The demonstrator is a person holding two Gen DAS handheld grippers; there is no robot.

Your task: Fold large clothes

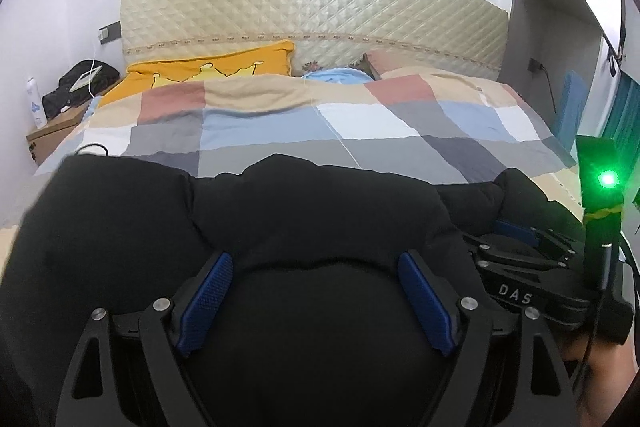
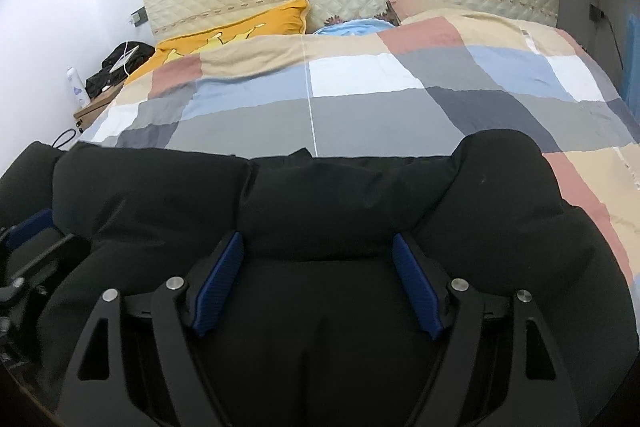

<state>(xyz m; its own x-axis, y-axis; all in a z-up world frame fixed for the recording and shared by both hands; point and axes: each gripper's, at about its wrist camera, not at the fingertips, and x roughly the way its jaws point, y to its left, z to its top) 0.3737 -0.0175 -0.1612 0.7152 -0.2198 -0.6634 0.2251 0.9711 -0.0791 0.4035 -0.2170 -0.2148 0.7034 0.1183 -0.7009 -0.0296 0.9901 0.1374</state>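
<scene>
Black padded jacket spread puffy across near end of bed, on checked quilt, filling lower half of both views. Quilted cream headboard behind, against white wall. Orange pillow at bed head, left side. Nightstand left of bed, with white bottle. Left gripper spread wide over jacket, blue pads clear of each other, pinching nothing. Right gripper likewise wide apart, resting over jacket, close beside left.
</scene>
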